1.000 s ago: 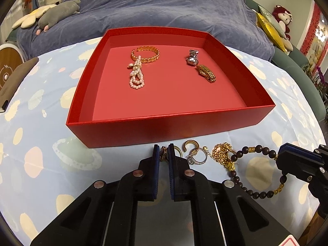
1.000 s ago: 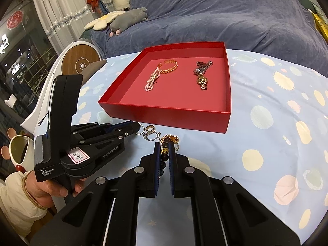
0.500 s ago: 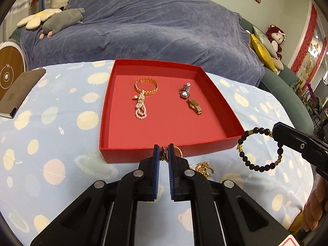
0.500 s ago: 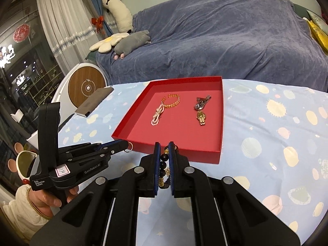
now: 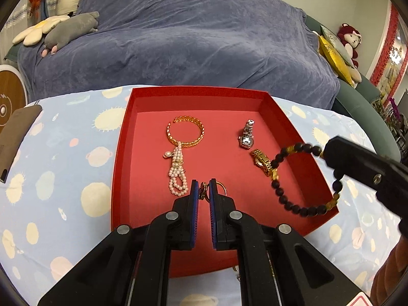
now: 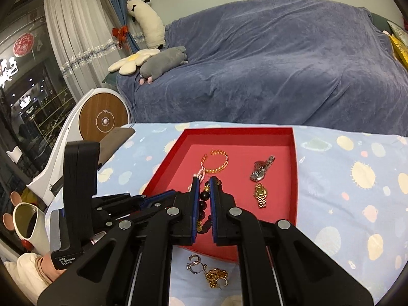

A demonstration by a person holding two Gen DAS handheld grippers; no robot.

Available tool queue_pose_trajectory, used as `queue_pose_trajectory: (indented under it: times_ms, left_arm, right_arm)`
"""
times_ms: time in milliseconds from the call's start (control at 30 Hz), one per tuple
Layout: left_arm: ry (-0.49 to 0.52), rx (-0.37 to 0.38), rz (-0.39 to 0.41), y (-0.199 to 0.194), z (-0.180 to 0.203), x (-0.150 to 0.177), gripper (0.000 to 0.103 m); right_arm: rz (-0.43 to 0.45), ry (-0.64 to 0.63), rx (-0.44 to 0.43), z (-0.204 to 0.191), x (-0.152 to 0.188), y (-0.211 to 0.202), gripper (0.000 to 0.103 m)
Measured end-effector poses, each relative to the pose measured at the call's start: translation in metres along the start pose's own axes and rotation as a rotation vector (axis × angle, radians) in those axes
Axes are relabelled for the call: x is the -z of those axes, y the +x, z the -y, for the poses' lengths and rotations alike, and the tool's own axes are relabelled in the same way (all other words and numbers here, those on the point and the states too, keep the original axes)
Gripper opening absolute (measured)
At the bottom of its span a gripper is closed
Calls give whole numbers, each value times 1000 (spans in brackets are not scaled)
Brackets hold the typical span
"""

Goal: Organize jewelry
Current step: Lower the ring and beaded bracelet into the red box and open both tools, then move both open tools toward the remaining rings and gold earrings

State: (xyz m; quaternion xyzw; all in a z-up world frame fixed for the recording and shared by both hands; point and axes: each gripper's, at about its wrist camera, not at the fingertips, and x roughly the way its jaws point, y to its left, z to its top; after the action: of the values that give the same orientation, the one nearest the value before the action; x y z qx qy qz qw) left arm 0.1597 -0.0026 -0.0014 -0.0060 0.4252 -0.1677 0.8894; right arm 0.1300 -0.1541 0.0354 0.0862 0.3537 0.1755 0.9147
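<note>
Now the red tray (image 5: pixel 119 153) sits on the spotted blue cloth (image 5: pixel 63 178), holding a gold bangle (image 5: pixel 185 132), pearl strand (image 5: pixel 177 176), silver watch (image 5: pixel 246 135) and gold watch (image 5: pixel 261 160). Left gripper (image 5: pixel 204 191), above the tray, is clamped on small rings (image 5: pixel 203 190). Right gripper (image 6: pixel 204 186) pinches the dark bead bracelet (image 5: pixel 293 204), which dangles over the tray's right side. Loose rings (image 6: pixel 195 264) and a gold chain (image 6: pixel 216 278) lie on the cloth just outside the near wall.

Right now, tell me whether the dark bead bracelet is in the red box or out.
Out: it hangs from the right hand-held gripper above the red box.
</note>
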Motion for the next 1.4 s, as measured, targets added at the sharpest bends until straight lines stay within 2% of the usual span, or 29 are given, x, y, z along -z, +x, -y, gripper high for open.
queue_pose_trajectory:
  times_ms: [133,233,333,367,400,467,500,700,1000,1200,1400]
  left_arm:
    - [-16,-7,-41,15,-10,6,6]
    - [-21,-15,-55,20,-15,9,7]
    - [-35,-31,-34,16,-18,9,8]
    - [-43,-29,-30,15,-19,8,10]
    - [-56,-26,-27,13,-21,8,17]
    - [-79,-27,-9,6,-24,7,32]
    - [-85,-32,1,2,-24,6,36]
    - [-96,-44,42,-29,-21,14,44]
    - [-78,-93,49,-63,-16,38,45]
    - [-126,-57,19,-68,-17,64,46]
    - [-83,-71,-5,-65,-10,77,46]
  right_arm:
    - [-87,47,9,17,14,30,7]
    - [-102,62,45,28,20,38,7]
    - [-92,88,80,37,21,35,10]
    - [-84,92,97,38,21,32,12]
    - [-73,95,112,41,21,28,14]
    - [-58,108,125,45,22,20,24]
    - [-51,108,127,45,22,14,24]
    - [-47,71,127,37,34,-18,26]
    - [-98,31,84,7,70,-31,28]
    - [-160,27,91,-4,103,-22,28]
    - [-183,4,93,-11,110,-7,28]
